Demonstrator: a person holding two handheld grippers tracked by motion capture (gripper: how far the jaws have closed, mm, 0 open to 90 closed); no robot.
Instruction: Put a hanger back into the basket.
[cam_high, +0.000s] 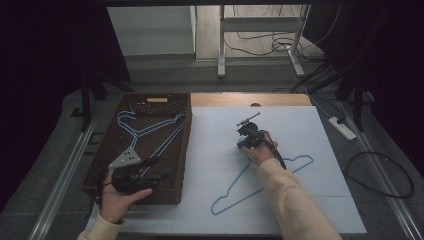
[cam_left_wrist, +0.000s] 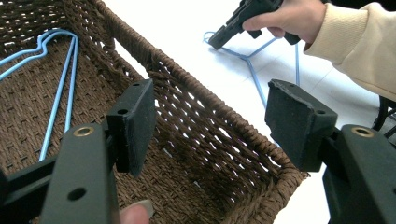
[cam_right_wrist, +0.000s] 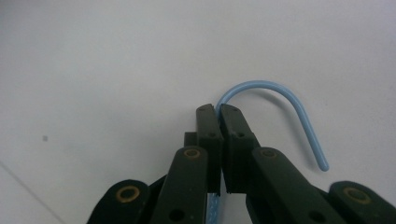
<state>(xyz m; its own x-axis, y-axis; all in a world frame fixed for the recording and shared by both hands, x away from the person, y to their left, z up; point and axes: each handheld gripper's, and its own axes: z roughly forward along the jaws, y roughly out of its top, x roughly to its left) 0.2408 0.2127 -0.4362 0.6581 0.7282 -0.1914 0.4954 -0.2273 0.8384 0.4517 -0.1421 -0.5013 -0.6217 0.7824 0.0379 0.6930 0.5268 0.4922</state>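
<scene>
A person at a white-topped table (cam_high: 300, 130) works two hand-held grippers around thin light-blue wire coat hangers. The right gripper (cam_right_wrist: 220, 114), near the table's centre in the high view, has its black jaws pressed together on the neck of one light-blue wire hanger (cam_high: 240, 187), just below the curved hook (cam_right_wrist: 289, 100); the hanger's triangular body lies flat on the table, trailing toward 5 o'clock from the gripper. The left gripper (cam_left_wrist: 210, 126) hovers over the near, 6 o'clock end of a dark brown woven wicker basket (cam_left_wrist: 224, 140) at the table's 9 o'clock side, jaws spread wide and gripping nothing. More blue hangers (cam_high: 150, 130) already lie inside the basket. The hanger looks light and springy, likely to swing or twist when lifted by one end, and its smooth coating may slip between the pads. The neck under the hook seems the surest hold, where the wire appears doubled and stiffest.
</scene>
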